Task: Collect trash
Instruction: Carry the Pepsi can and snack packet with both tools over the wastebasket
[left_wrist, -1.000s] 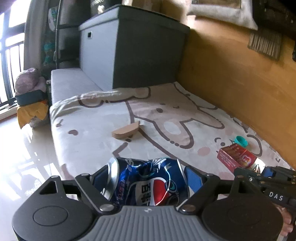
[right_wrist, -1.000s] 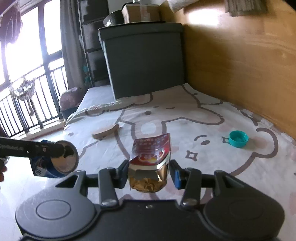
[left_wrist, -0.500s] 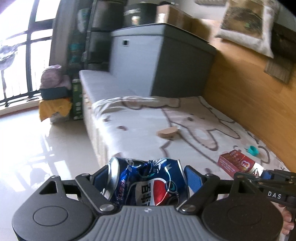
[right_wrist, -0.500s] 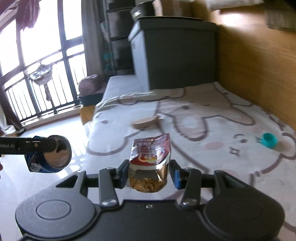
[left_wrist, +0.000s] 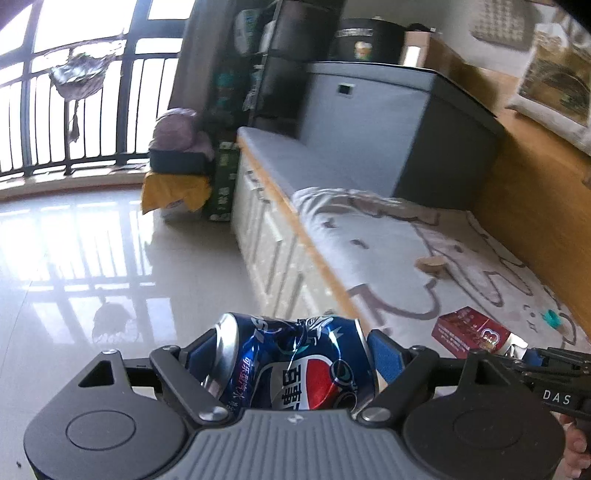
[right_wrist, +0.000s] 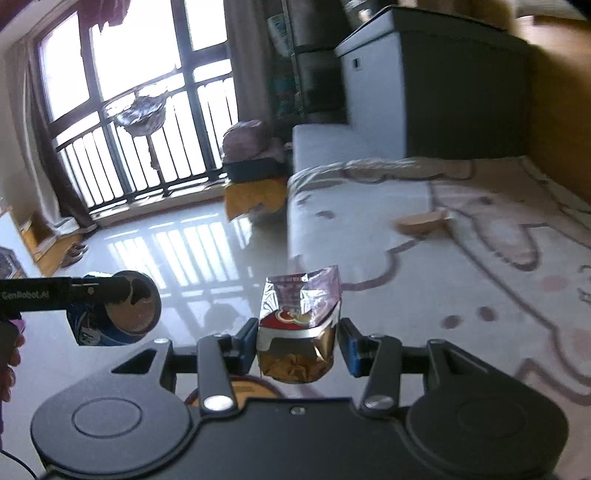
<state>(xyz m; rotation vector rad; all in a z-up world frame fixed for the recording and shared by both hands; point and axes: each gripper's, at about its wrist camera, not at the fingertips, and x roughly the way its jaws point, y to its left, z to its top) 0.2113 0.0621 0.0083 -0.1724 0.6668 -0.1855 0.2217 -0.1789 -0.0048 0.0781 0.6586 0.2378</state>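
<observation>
My left gripper (left_wrist: 291, 354) is shut on a crushed blue Pepsi can (left_wrist: 295, 365), held sideways between its blue pads over the shiny floor. My right gripper (right_wrist: 297, 343) is shut on a red and gold snack pouch (right_wrist: 299, 325), which stands upright between the pads. The pouch (left_wrist: 472, 332) shows at the right of the left wrist view, with the right gripper's black body behind it. In the right wrist view the can (right_wrist: 110, 317) and the left gripper's arm hang at the left, over the floor. A brown paper scrap (left_wrist: 430, 263) and a teal bottle cap (left_wrist: 552, 317) lie on the cartoon blanket (left_wrist: 388, 258).
The low bench (left_wrist: 280, 229) with the blanket runs along a wooden wall. A grey storage box (left_wrist: 388, 122) stands at its far end. A yellow cloth pile (left_wrist: 173, 188) with a dark tray and a purple bundle sits on the floor by the balcony railing (left_wrist: 74, 140).
Both grippers have swung left, away from the blanket and out over the floor toward the window. Can and pouch stay gripped as before.
</observation>
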